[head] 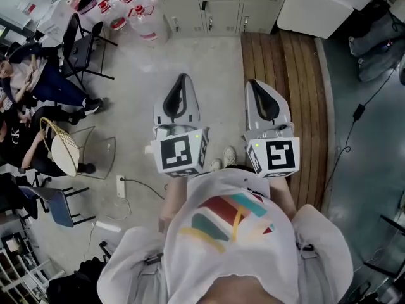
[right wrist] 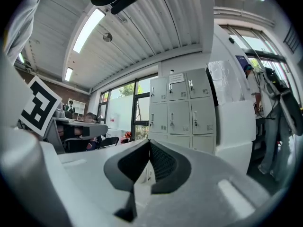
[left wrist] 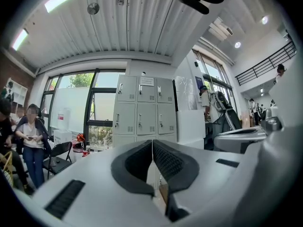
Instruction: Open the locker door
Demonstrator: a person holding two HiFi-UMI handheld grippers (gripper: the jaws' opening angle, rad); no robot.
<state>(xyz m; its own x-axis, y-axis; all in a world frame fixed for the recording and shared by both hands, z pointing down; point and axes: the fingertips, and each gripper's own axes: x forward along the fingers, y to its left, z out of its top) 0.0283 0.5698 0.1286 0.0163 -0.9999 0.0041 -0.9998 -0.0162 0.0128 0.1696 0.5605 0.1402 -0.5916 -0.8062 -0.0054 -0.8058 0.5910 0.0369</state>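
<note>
Toward the top centre of the head view, the bank of grey lockers (head: pixel 215 5) stands with its doors shut, well apart from both grippers; a paper notice (left wrist: pixel 146 81) sits on the upper middle door, its print too small to read; each marker cube (head: pixel 180 152) carries only black-and-white squares, no words; the left tongs (head: pixel 182 80) are pressed together on nothing, and the right tongs (head: pixel 254 84) likewise; below them lies a pale concrete floor (head: pixel 202 75), with a wooden platform (head: pixel 285 62) at the right; clear water bottles (head: pixel 136 14) with red caps stand at upper left, a black folding chair (head: pixel 82 49) beside them; a white power strip (head: pixel 120 185) lies at lower left; the gripper views show a ribbed ceiling (left wrist: pixel 142 22) with strip lights and tall windows (left wrist: pixel 75 108).
</note>
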